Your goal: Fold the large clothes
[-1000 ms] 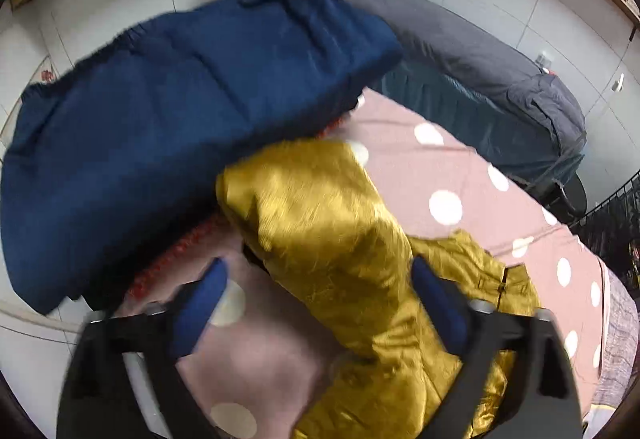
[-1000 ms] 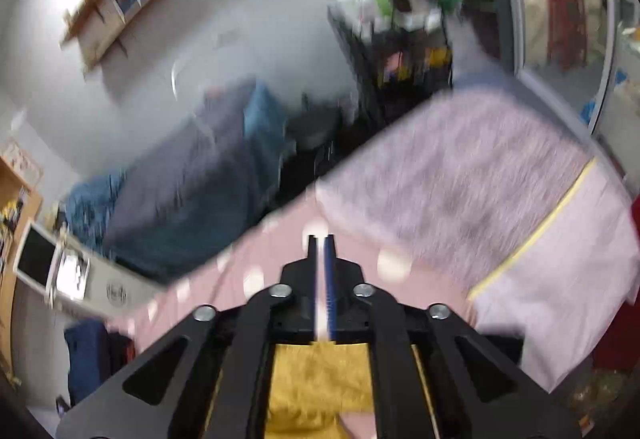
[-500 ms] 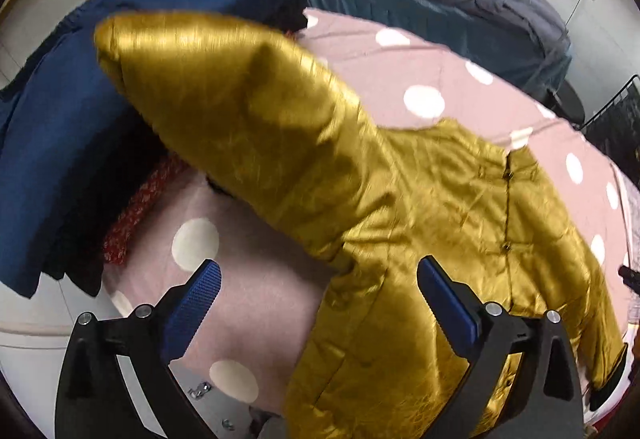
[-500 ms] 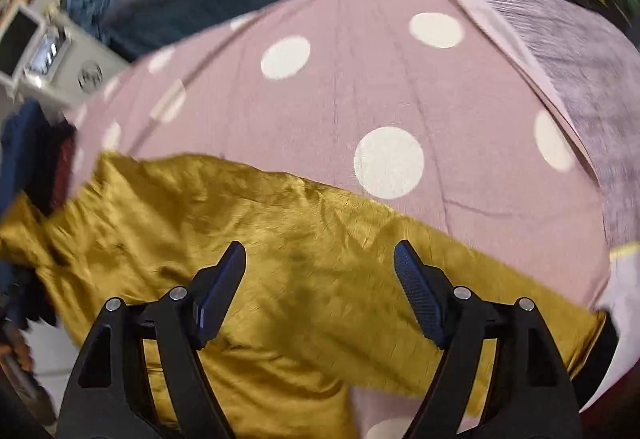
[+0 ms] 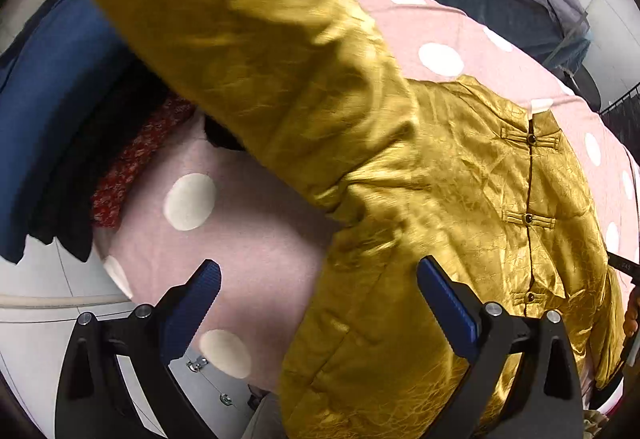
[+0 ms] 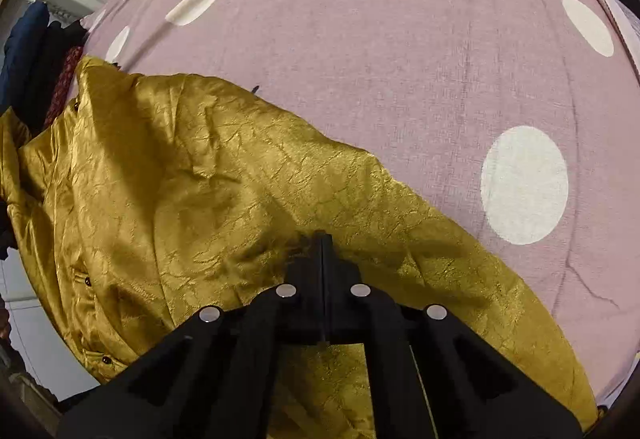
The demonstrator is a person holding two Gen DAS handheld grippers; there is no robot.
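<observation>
Both grippers over the gold jacket [image 5: 460, 191] on the dotted sheet [image 6: 400, 59]. L gripper [image 5: 318, 287] jaws wide apart, nothing pinched, sleeve [image 5: 256, 39] raised ahead. R gripper [image 6: 322, 239] jaws just snapped together, tips on jacket fabric; can't tell if any's caught.

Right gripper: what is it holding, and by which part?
The right gripper has just closed, apparently pinching the gold jacket at a fold near its sleeve-side edge. The left gripper holds nothing.

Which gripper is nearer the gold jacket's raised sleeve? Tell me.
Left. The left gripper hangs open just below the raised sleeve of the gold jacket. The right gripper is shut at the jacket's far side.
</observation>
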